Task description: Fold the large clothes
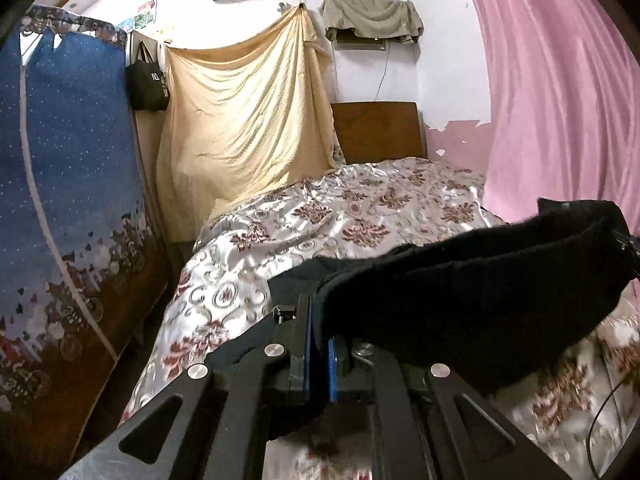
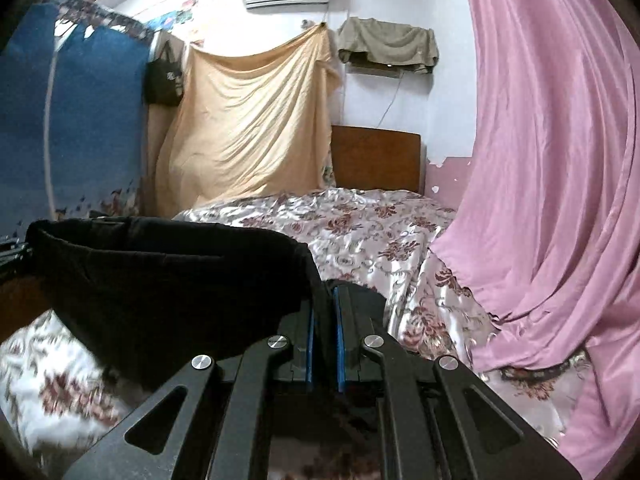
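A black knitted garment (image 1: pixel 480 276) hangs stretched between my two grippers above the bed. My left gripper (image 1: pixel 320 316) is shut on one end of its ribbed edge. The cloth runs right to the other gripper at the frame's right edge. In the right wrist view my right gripper (image 2: pixel 325 304) is shut on the other end of the black garment (image 2: pixel 160 276), which sags to the left toward the left gripper. The lower part of the garment drapes down onto the bed cover.
The bed has a shiny floral cover (image 1: pixel 340 220) and a wooden headboard (image 1: pixel 376 128). A pink curtain (image 2: pixel 540 160) hangs on the right, a yellow sheet (image 1: pixel 248 112) at the back, and a blue patterned panel (image 1: pixel 68 180) on the left.
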Motion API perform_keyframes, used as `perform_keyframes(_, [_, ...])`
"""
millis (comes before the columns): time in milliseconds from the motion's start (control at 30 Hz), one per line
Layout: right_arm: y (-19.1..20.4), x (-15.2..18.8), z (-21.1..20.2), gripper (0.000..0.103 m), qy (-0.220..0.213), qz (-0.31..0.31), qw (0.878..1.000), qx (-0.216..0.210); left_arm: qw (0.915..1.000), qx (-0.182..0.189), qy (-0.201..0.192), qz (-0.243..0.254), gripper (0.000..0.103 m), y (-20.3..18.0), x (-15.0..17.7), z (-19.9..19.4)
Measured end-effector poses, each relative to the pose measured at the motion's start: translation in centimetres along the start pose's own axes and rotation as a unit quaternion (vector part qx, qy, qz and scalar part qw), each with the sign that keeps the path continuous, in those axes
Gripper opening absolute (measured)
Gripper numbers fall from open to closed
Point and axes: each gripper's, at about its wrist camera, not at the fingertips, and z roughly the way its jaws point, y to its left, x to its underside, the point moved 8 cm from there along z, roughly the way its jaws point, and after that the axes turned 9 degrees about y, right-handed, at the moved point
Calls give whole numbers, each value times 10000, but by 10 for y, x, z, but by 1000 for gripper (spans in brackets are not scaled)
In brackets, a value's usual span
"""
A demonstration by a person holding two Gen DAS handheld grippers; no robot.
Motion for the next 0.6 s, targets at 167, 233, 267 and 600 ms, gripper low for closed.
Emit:
perform_keyframes(167, [-3, -13, 41, 7, -97, 167, 9997, 125, 9999, 0, -32, -168, 6, 0, -24, 36])
perform_keyframes(233, [-2, -15, 54, 7, -118, 189, 9996, 163, 9998, -21, -35, -218, 6, -1, -32, 50])
perform_keyframes(267, [-2, -17, 62, 7, -124, 193, 9996, 168, 9997, -22, -31, -231, 6, -1, -34, 57])
perform_keyframes(600, [-3, -47, 139, 7, -168, 120, 9996, 172, 9993, 4, -8, -370, 6, 0, -71, 128])
